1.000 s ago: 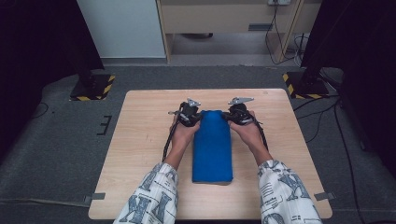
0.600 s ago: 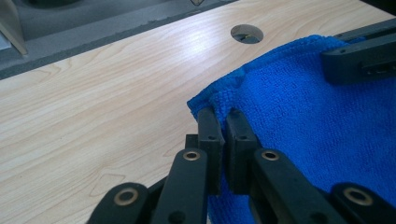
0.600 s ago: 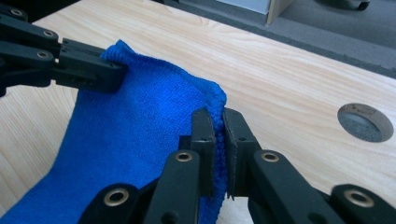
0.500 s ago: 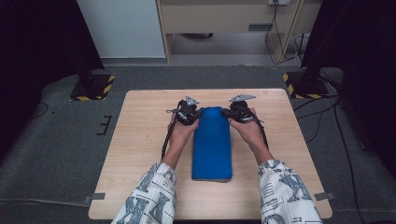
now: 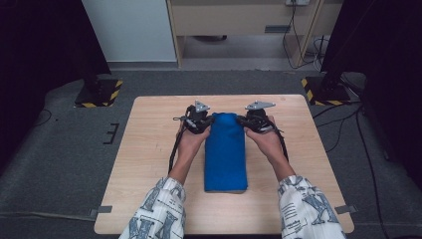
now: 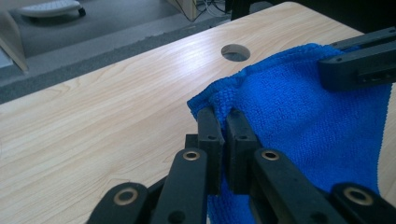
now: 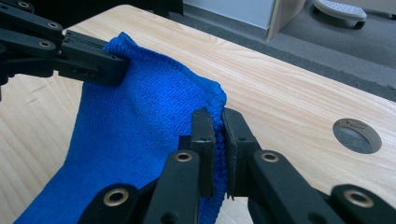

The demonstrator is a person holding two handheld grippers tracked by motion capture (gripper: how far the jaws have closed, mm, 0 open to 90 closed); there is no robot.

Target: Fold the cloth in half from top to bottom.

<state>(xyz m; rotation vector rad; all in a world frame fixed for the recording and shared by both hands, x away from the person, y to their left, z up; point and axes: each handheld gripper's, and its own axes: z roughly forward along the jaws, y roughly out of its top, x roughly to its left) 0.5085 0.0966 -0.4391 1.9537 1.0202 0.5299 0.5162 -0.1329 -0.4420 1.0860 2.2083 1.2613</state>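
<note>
Item: blue towel point(image 5: 225, 154), folded long, lengthwise mid-desk point(image 5: 149, 149). We pinch far corners, one each: left gripper point(image 6: 223, 116), right gripper point(image 7: 215, 116), fingers clamped on cloth, far edge raised, likely for next fold.

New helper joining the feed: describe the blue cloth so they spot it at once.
Look at the light wooden table. Along its middle lies a long folded blue cloth, its far corners pinched by the left tool and right tool. It is the one bright blue, soft thing there.

Folded blue towel point(image 5: 225, 154), far corners lifted
</note>
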